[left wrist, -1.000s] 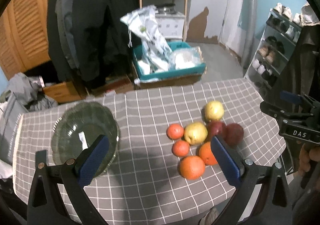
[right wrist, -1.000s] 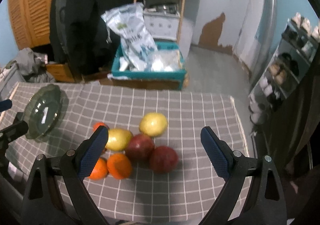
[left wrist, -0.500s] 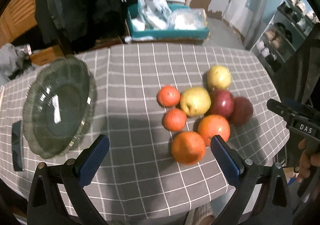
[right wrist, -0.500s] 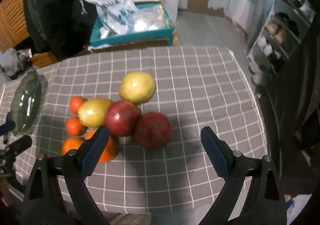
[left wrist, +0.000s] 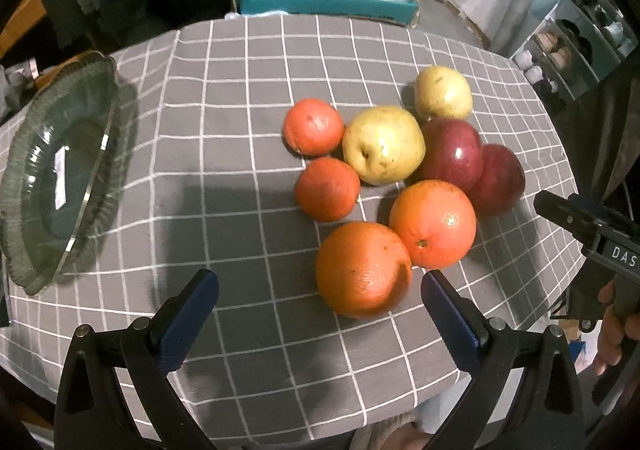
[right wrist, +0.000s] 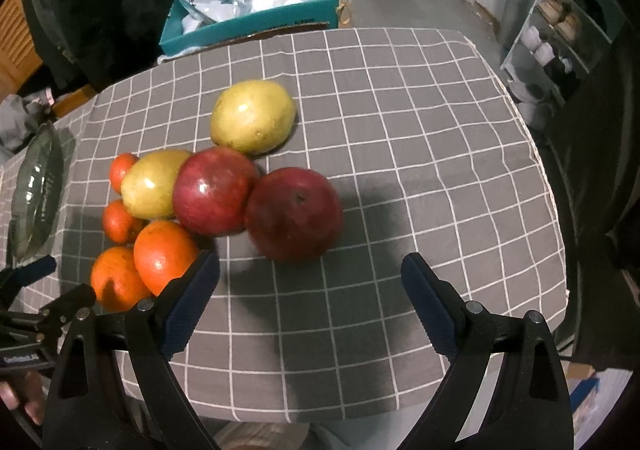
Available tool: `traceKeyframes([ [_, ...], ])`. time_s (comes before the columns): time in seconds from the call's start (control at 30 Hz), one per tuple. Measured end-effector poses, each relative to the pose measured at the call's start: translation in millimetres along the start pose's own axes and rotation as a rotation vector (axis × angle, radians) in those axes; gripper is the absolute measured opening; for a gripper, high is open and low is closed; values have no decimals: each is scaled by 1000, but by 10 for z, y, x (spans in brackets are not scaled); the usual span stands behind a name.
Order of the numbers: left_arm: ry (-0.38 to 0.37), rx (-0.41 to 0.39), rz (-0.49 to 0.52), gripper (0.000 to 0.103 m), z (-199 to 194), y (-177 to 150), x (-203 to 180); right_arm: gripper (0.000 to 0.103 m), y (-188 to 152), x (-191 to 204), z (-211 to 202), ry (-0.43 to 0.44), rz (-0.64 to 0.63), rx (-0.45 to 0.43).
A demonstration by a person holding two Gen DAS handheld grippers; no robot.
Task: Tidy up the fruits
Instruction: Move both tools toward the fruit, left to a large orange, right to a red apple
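Hovering spread and empty, the left gripper [left wrist: 319, 292] sees the whole glass plate [left wrist: 24, 154]; the right gripper [right wrist: 310, 276], equally spread, catches only its rim.

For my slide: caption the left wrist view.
Open left claw hovers near an orange in the fruit pile, glass bowl waiting at left on the checked cloth.

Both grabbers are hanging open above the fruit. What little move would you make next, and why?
Probably lower the right gripper over the nearest red apple. Its jaws are open and empty, and that apple sits just ahead of them at the pile's edge, with bare cloth on its right side.
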State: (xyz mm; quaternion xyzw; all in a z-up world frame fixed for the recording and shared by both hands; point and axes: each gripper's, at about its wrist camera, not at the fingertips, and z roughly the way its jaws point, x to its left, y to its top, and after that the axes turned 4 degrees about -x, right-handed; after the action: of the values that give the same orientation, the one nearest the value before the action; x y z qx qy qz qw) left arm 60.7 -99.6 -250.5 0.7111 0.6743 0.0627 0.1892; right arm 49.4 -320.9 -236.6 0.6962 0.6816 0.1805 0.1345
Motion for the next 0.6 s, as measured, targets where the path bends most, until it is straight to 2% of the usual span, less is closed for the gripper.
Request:
traceKeyframes([
  [0.17,1,24,23,100,147,-16,-72,92,-9,2,85,2,-3,15],
  [0.27,-21,55,26,90,265,-30,-103,92,-11,-10,129,11,-5,20],
  [0.43,-78,83,22,82,389,-50,-123,92,7,3,242,22,-25,26],
  [0.57,-132,94,28,64,433,-51,-158,92,38,30,353,24,-50,33],
  [0.6,-129,92,35,64,432,-47,-170,92,49,37,389,21,-60,36],
])
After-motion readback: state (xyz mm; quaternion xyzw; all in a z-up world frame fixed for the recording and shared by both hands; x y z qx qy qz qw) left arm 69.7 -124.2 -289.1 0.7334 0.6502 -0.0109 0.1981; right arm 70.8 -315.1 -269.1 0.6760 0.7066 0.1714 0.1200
